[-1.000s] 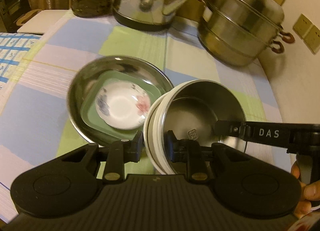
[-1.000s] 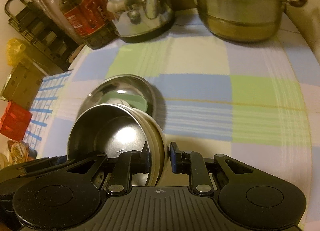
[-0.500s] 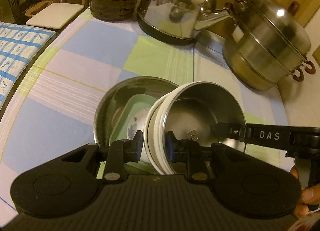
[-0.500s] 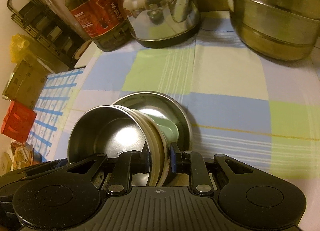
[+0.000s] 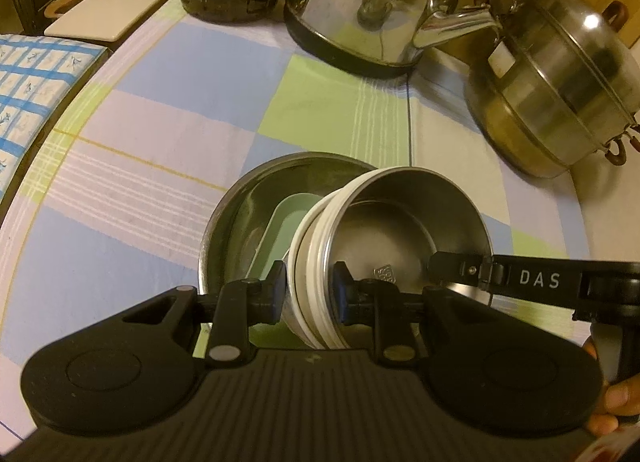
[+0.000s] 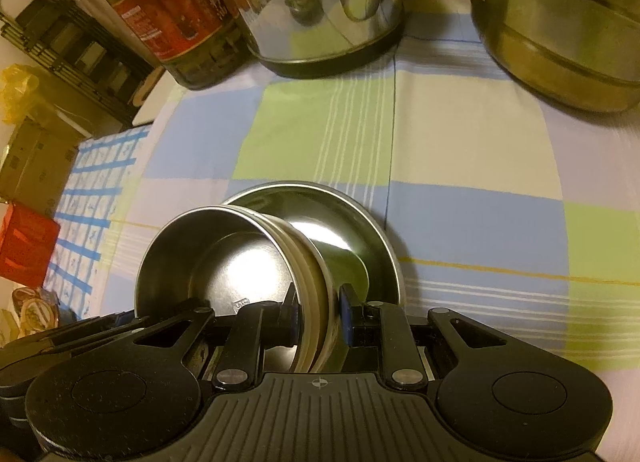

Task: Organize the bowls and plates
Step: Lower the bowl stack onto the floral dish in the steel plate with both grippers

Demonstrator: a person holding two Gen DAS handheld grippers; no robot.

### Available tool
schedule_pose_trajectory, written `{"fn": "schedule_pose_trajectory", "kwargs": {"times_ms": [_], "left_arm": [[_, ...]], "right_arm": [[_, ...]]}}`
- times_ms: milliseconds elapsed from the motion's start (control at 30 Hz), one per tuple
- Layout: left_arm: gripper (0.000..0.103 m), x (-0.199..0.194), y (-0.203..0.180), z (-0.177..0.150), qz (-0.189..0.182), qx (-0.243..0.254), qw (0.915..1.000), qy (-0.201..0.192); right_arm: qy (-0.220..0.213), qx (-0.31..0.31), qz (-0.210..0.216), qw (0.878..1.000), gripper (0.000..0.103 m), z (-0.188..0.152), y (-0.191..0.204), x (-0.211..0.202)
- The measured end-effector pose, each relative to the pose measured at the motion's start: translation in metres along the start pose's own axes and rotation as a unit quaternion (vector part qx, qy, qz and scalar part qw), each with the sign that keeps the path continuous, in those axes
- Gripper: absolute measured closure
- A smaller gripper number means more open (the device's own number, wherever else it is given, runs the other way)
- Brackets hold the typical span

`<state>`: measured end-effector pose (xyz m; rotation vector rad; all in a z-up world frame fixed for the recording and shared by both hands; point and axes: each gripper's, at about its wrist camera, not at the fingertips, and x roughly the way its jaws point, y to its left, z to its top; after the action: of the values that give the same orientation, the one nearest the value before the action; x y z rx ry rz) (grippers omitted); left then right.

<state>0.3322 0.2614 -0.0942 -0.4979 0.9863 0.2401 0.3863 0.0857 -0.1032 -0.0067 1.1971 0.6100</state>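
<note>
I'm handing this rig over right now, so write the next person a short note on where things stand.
Left tool: shut on the near rim of the bowl stack.
Right tool: shut on the same stack, opposite rim.
Things: the stack, a steel bowl nested in white ones, is held tilted over the wide steel pan. The pan sits on the checked tablecloth and holds a green dish.
Done: stack lifted and brought over the pan.
Left: lower it into the pan, level, then open both tools.

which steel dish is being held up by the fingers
The white-rimmed steel bowl, pinched by both grippers and tilted; the wide steel basin sits flat on the tablecloth.
</note>
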Motion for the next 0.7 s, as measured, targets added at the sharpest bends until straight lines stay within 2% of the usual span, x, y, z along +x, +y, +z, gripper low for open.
{"fn": "schedule_pose_trajectory", "kwargs": {"times_ms": [700], "left_arm": [[0.082, 0.013, 0.006, 0.004, 0.000, -0.001, 0.9999, 0.016]], "right_arm": [[0.018, 0.015, -0.006, 1.000, 0.083, 0.002, 0.001, 0.016]]}}
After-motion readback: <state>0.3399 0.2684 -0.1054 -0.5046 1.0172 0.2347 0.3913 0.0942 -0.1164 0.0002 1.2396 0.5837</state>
